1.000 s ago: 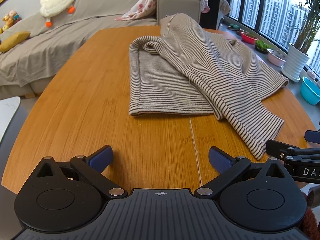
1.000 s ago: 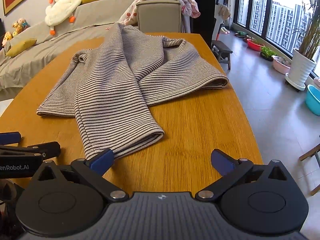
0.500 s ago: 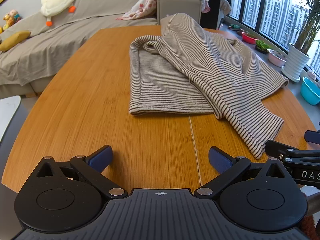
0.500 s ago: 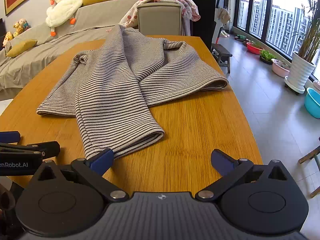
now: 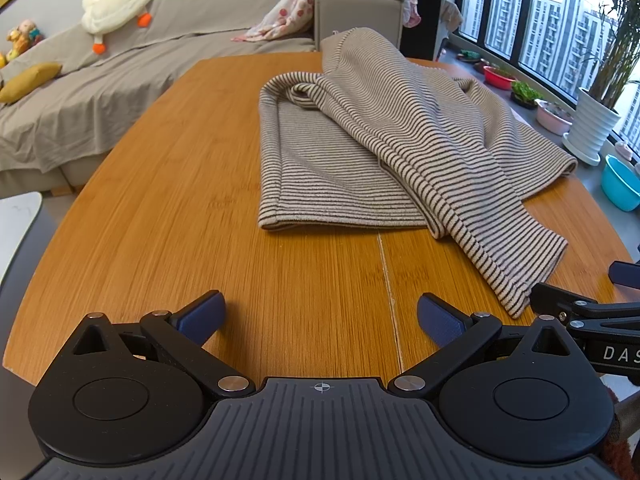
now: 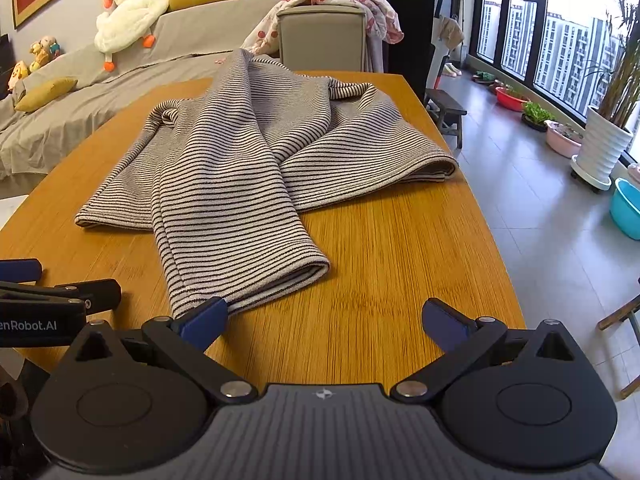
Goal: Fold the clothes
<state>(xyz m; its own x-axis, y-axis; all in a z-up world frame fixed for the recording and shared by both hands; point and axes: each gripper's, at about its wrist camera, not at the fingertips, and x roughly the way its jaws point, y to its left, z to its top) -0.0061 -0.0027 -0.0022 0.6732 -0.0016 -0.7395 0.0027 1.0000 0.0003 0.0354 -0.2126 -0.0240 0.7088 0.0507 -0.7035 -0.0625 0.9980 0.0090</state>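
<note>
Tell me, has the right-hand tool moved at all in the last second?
Yes, slightly. The right gripper crept forward and lifted a little: the grey striped knit sweater on the wooden table sits a bit lower in view than before.

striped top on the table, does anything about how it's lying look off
Yes. The striped top lies crumpled on the wooden table, not spread flat: one sleeve is thrown diagonally across the body toward the near edge, and the far part is bunched up. Both grippers are open and hold nothing.
</note>
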